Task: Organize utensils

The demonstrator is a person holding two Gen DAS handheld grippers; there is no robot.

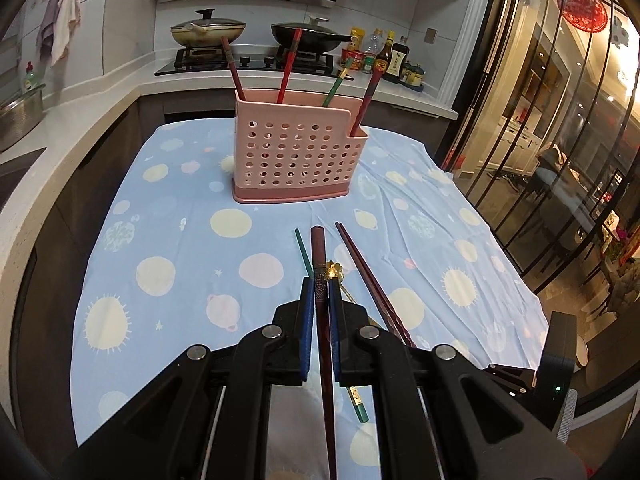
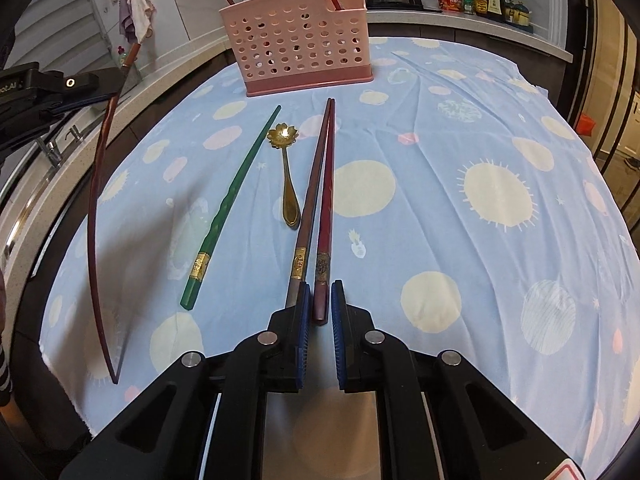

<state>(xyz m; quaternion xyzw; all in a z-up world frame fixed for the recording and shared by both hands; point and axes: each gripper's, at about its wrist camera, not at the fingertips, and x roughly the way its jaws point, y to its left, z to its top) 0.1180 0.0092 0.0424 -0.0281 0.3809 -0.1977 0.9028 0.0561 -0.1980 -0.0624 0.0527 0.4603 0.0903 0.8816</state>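
My left fingers (image 1: 319,292) clamp a dark red chopstick (image 1: 320,256), aimed at the pink holder (image 1: 296,152) ahead. My right fingers (image 2: 320,292), slightly apart and empty, straddle the maroon chopstick (image 2: 325,216) for pickup.

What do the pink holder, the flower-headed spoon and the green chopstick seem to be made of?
Pink holder: likely moulded plastic, matt, with even round holes and a flat base lip.
Flower-headed spoon: probably brass-toned metal, shown by its bright glint.
Green chopstick: glossy lacquered wood or resin, unclear which, with a gold band.

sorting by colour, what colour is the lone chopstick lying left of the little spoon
Dark green with a gold band near its thick end; clearest in the right wrist view.
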